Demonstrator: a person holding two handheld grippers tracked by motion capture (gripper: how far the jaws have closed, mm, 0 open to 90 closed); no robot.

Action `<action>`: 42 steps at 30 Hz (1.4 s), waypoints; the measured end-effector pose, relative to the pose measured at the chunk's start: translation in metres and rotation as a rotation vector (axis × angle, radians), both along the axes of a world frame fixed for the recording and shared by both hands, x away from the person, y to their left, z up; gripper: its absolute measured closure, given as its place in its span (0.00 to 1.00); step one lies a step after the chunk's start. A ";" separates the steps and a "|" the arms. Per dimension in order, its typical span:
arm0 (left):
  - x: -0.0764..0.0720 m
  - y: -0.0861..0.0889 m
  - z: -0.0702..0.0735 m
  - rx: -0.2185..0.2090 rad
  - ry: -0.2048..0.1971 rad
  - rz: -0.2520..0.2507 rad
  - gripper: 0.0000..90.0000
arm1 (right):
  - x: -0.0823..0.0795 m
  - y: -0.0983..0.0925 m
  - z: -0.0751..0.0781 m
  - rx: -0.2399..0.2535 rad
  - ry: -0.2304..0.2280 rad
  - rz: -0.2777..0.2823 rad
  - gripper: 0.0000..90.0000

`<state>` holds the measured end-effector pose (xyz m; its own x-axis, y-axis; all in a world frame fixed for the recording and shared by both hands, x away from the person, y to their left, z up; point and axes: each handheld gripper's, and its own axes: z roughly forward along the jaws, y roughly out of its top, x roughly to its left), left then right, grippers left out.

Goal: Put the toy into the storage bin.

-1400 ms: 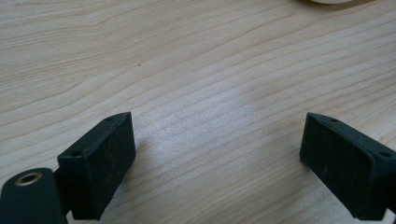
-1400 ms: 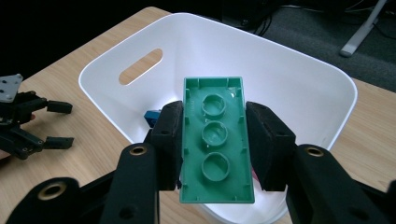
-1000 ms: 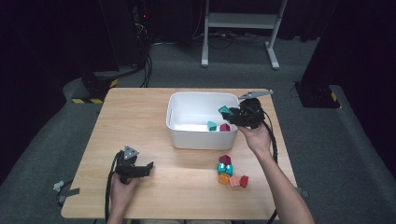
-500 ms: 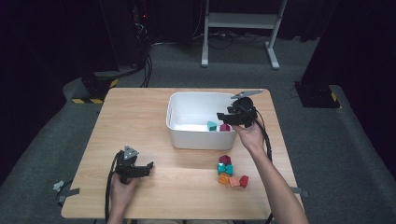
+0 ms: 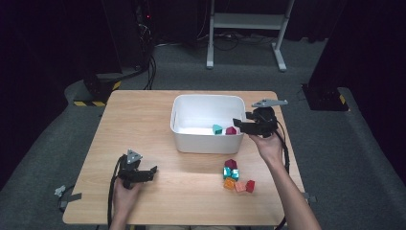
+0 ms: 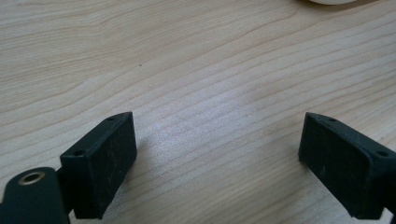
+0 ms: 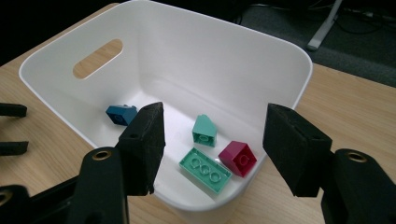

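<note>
Spreading across the scene, largest first:
Counter (image 5: 143, 124): pale wood grain, no writing readable on it.
White bin (image 5: 182, 136): stands mid-counter; the right gripper view shows its handle slot and floor, which the high view partly hides behind the near wall.
Right gripper (image 5: 242, 125): hangs at the bin's right rim, jaws apart with nothing between them, having just been opening.
Left gripper (image 5: 152, 171): low over bare counter at front left, jaws wide apart, nothing between.
Loose bricks (image 5: 237, 176): cluster on the counter in front of the bin, near the right forearm.
Bricks in bin: mint flat brick (image 7: 205, 170), magenta brick (image 7: 237, 158), mint sloped brick (image 7: 204, 130), blue brick (image 7: 121, 114); studs plain, no marks legible.
</note>
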<state>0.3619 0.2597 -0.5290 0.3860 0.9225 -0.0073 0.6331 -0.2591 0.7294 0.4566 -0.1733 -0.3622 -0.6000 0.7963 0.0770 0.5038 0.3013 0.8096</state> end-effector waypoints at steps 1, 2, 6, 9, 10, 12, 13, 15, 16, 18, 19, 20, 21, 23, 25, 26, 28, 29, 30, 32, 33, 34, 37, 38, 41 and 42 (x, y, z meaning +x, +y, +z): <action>0.000 0.000 0.000 0.000 0.000 0.000 0.13 | -0.002 -0.001 -0.001 -0.006 -0.008 -0.003 0.44; 0.000 0.000 0.000 -0.001 -0.001 0.001 0.13 | -0.003 -0.003 -0.001 -0.013 -0.012 -0.006 0.44; 0.000 0.000 0.000 0.000 0.000 0.001 0.13 | -0.012 -0.012 -0.003 -0.005 -0.021 -0.002 0.40; 0.000 0.000 0.000 0.001 0.000 0.003 0.13 | -0.020 -0.018 -0.004 -0.007 -0.030 0.001 0.39; 0.001 0.000 0.000 0.000 -0.001 0.002 0.13 | -0.023 -0.018 -0.004 -0.015 -0.033 0.000 0.39; 0.000 0.000 0.000 0.000 -0.001 0.003 0.14 | -0.030 -0.021 -0.005 -0.010 -0.048 0.006 0.40; 0.000 0.000 0.000 0.000 -0.001 0.003 0.13 | -0.032 -0.023 -0.006 0.002 -0.048 0.005 0.40; 0.000 0.000 0.000 0.000 -0.001 0.003 0.14 | -0.035 -0.025 -0.008 0.010 -0.044 -0.003 0.40; 0.000 0.000 0.000 0.000 -0.002 0.003 0.14 | -0.036 -0.026 -0.009 0.011 -0.048 -0.004 0.41; 0.000 0.000 0.000 0.000 -0.002 0.003 0.14 | -0.041 -0.030 -0.011 0.033 -0.055 -0.004 0.42; 0.000 0.000 0.000 0.000 -0.001 0.003 0.14 | -0.043 -0.031 -0.012 0.039 -0.057 -0.003 0.42; 0.000 0.000 0.000 0.000 -0.001 0.003 0.14 | -0.046 -0.033 -0.013 0.045 -0.057 0.000 0.42; 0.000 0.000 0.000 0.000 -0.001 0.003 0.14 | -0.048 -0.034 -0.014 0.045 -0.056 0.000 0.42; 0.000 0.000 0.000 0.000 -0.002 0.003 0.14 | -0.056 -0.038 -0.017 0.045 -0.060 -0.001 0.43; 0.000 0.000 0.000 0.000 -0.001 0.003 0.14 | -0.063 -0.042 -0.021 0.057 -0.065 -0.002 0.43; 0.000 0.000 0.000 0.000 -0.001 0.004 0.14 | -0.066 -0.044 -0.023 0.062 -0.063 -0.004 0.43; 0.000 0.000 0.000 0.000 -0.001 0.004 0.14 | -0.071 -0.048 -0.029 0.063 -0.057 -0.013 0.43; 0.000 0.000 0.000 0.000 -0.001 0.004 0.14 | -0.076 -0.051 -0.032 0.063 -0.062 -0.028 0.44; 0.000 0.000 0.000 0.000 -0.001 0.004 0.14 | -0.079 -0.052 -0.034 0.063 -0.068 -0.037 0.44; 0.000 0.000 0.000 0.000 -0.001 0.005 0.14 | -0.085 -0.056 -0.039 0.085 -0.058 -0.048 0.45; 0.000 0.000 0.000 0.000 -0.002 0.005 0.14 | -0.088 -0.058 -0.042 0.086 -0.054 -0.052 0.45; 0.000 0.000 0.000 0.000 -0.002 0.005 0.14 | -0.091 -0.059 -0.045 0.082 -0.056 -0.056 0.45; 0.000 0.000 0.000 0.000 -0.001 0.005 0.14 | -0.102 -0.065 -0.054 0.089 -0.060 -0.069 0.45; 0.000 0.000 0.000 0.000 -0.001 0.005 0.14 | -0.104 -0.066 -0.058 0.090 -0.049 -0.071 0.45; 0.000 0.000 0.000 0.000 -0.001 0.005 0.14 | -0.110 -0.067 -0.067 0.075 -0.036 -0.076 0.45; 0.000 0.000 0.000 0.000 -0.001 0.006 0.14 | -0.111 -0.067 -0.069 0.070 -0.034 -0.081 0.45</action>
<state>0.3617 0.2595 -0.5289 0.3809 0.9246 -0.0071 0.6335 -0.2554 0.7304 0.3452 -0.2406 -0.4316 -0.5371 0.8356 0.1149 0.4961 0.2028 0.8443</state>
